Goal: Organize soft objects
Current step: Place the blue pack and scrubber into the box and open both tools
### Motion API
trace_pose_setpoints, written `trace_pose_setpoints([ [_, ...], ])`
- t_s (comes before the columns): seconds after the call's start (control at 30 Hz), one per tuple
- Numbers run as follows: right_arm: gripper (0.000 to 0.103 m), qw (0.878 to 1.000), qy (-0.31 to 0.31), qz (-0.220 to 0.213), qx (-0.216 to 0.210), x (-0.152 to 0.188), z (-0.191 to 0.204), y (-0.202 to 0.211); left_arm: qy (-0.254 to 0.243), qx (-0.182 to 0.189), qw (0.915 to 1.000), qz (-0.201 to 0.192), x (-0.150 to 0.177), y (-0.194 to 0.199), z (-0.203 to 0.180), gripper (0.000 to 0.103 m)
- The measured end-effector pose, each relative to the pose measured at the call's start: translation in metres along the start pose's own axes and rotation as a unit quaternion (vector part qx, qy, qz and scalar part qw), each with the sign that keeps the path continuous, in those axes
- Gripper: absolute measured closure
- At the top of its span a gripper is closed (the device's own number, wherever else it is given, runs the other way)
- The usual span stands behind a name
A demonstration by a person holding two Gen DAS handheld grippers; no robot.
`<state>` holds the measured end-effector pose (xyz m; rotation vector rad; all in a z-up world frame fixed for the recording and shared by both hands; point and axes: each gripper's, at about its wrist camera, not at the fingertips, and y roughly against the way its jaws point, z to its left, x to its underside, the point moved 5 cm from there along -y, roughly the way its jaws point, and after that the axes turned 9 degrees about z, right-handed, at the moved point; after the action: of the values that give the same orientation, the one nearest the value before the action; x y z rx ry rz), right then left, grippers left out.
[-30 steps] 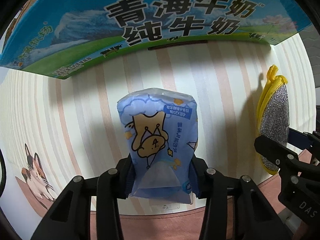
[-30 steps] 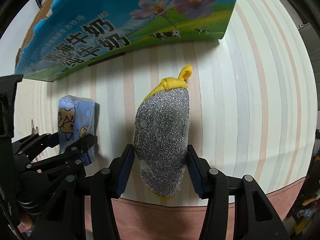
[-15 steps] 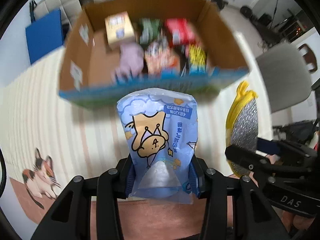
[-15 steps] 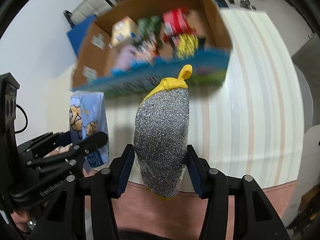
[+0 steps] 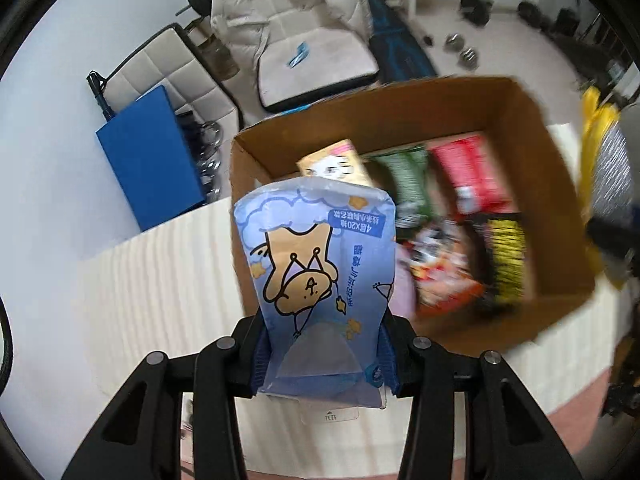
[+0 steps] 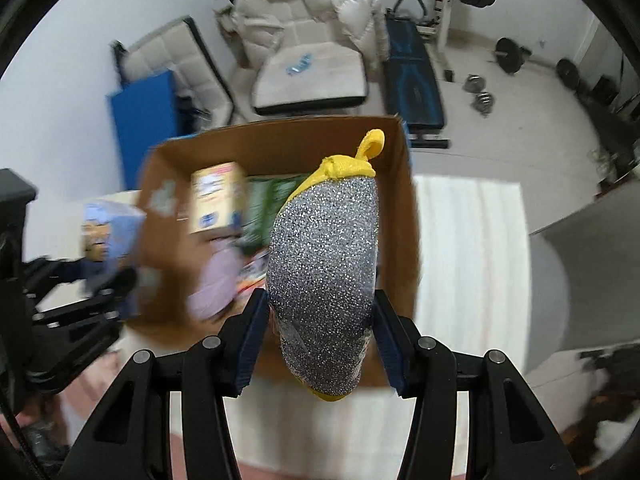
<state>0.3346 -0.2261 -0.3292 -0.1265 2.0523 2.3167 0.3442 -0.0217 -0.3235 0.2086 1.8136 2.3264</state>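
Note:
My left gripper is shut on a blue tissue pack with a cartoon dog, held above the near left part of an open cardboard box. My right gripper is shut on a silver glittery scrub sponge with a yellow loop, held over the near right part of the same box. The sponge shows at the right edge of the left wrist view. The tissue pack shows blurred at the left of the right wrist view.
The box holds several packets: a cream tissue pack, green, red, yellow-black and a lilac soft item. It stands on a striped tablecloth. Behind are a blue board, chair and weights.
Both grippers have risen from table level in front of the box to above it, each still holding its object. The view now looks down into the open box.

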Motion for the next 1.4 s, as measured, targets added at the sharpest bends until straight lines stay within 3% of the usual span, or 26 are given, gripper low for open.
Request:
trace_pose_setpoints([
  [0.27,0.049,0.993,0.014,0.054,0.104,-0.077,-0.005,-0.059,-0.010,-0.058,0.9964,0.061,-0.031,-0.069,0.007,0.060],
  [0.43,0.048,0.983,0.026,0.095,0.152,-0.089,-0.001,-0.092,0.008,-0.055,0.9935,0.099,-0.040,-0.105,0.013,0.054],
  [0.47,0.047,0.980,0.028,0.105,0.168,-0.090,-0.001,-0.098,0.011,-0.050,0.9931,0.106,-0.042,-0.109,0.013,0.054],
  [0.53,0.028,0.977,0.038,0.106,0.181,-0.091,0.002,-0.102,0.022,-0.029,0.9924,0.118,-0.043,-0.115,0.016,0.053],
  [0.57,0.008,0.977,0.041,0.102,0.181,-0.093,0.004,-0.103,0.025,-0.023,0.9926,0.117,-0.045,-0.116,0.017,0.049],
  [0.6,0.006,0.978,0.043,0.101,0.178,-0.093,0.006,-0.103,0.027,-0.019,0.9929,0.114,-0.045,-0.115,0.018,0.045],
  [0.7,0.006,0.979,0.039,0.100,0.173,-0.092,0.006,-0.104,0.032,-0.011,0.9945,0.099,-0.047,-0.108,0.023,0.029],
  [0.77,0.006,0.982,0.031,0.098,0.159,-0.092,0.005,-0.104,0.039,0.004,0.9948,0.094,-0.048,-0.104,0.026,0.026],
  [0.87,0.006,0.990,0.009,0.090,0.112,-0.091,0.003,-0.099,0.053,0.032,0.9942,0.088,-0.046,-0.096,0.032,0.012],
  [1.07,0.002,0.997,-0.018,0.067,0.045,-0.079,-0.002,-0.079,0.076,0.103,0.9883,0.084,-0.043,-0.079,0.036,0.010],
  [1.23,0.000,0.999,-0.029,0.040,0.017,-0.052,-0.001,-0.061,0.094,0.157,0.9814,0.058,-0.028,-0.054,0.029,0.010],
  [1.4,0.000,0.999,-0.018,0.030,0.014,-0.017,0.007,-0.050,0.112,0.174,0.9780,0.026,0.000,-0.032,0.029,0.010],
])
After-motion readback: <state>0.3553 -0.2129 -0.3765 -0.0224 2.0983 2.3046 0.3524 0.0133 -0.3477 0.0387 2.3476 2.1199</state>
